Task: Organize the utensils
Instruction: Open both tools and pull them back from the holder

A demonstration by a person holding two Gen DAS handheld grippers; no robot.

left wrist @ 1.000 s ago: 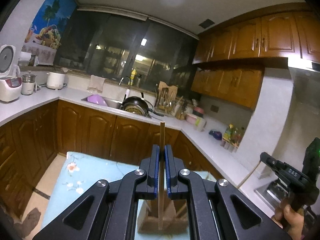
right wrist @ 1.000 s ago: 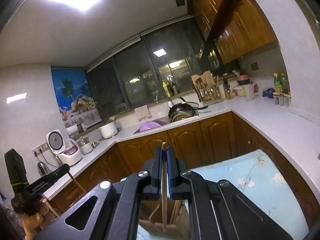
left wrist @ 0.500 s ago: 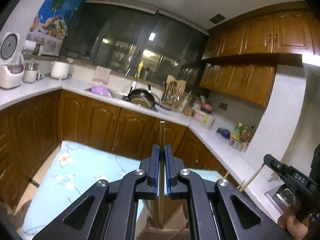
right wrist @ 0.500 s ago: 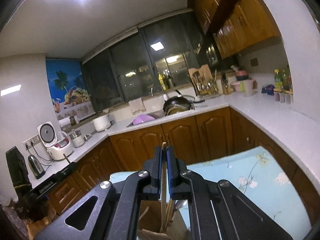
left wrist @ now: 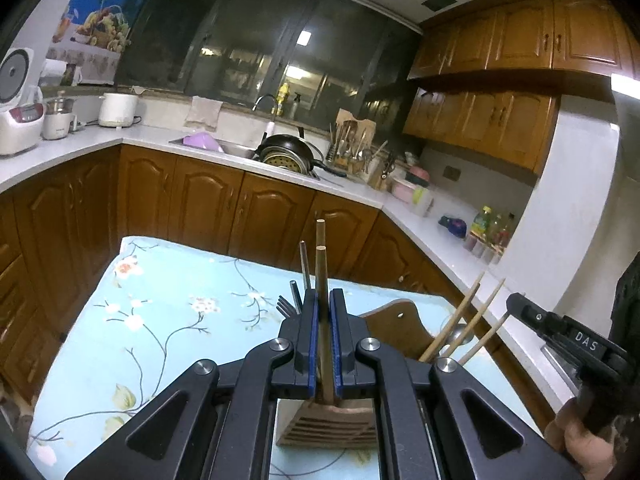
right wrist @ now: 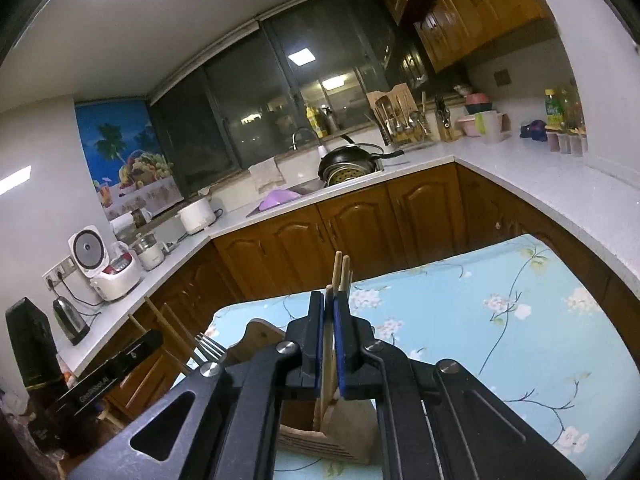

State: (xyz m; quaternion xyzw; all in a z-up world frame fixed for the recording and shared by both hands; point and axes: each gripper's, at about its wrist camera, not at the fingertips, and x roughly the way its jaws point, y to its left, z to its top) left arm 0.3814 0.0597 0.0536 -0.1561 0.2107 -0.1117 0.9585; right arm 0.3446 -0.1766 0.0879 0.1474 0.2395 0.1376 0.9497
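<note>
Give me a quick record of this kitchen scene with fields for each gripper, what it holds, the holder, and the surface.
left gripper: shut on a wooden chopstick, held upright
right gripper: shut on a second chopstick, held upright
holder: wooden utensil holder below both grippers, already holding chopsticks and a fork
lower chopstick ends: at the holder's top; whether they are inside cannot be told
surface: table with a light blue floral cloth

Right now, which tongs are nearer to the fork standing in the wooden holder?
Left. The left tongs, shut on a chopstick, sit right beside the fork. The right tongs are further off, with the fork out to their left.
</note>
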